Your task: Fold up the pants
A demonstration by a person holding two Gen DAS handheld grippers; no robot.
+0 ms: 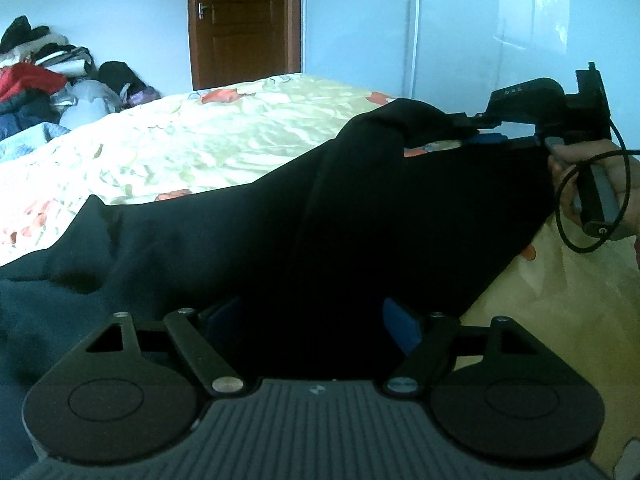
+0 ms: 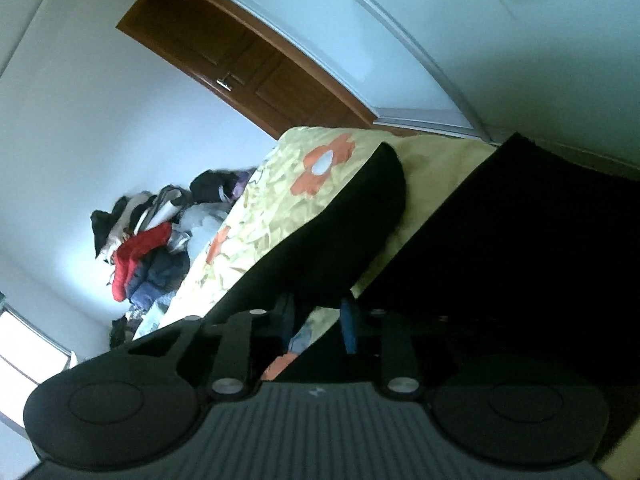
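Black pants [image 1: 360, 220] lie spread across the bed, filling the middle of the left wrist view. My left gripper [image 1: 312, 316] is low over them, its blue fingers [image 1: 400, 326] wide apart with dark cloth lying between them, not squeezed. At the upper right my right gripper [image 1: 466, 136] is shut on a fold of the pants and holds it raised in a peak. In the tilted right wrist view, my right gripper [image 2: 318, 304] has its fingers close together on that rounded black fold [image 2: 344, 232], and more of the pants [image 2: 520, 260] lies to the right.
A yellow bedspread [image 1: 200, 140] with orange flowers covers the bed. A pile of clothes [image 1: 44, 76] lies at its far left, below a brown door [image 1: 240, 24]. A hand [image 1: 618, 188] grips the right gripper's handle, and a black cable [image 1: 568, 216] loops beside it.
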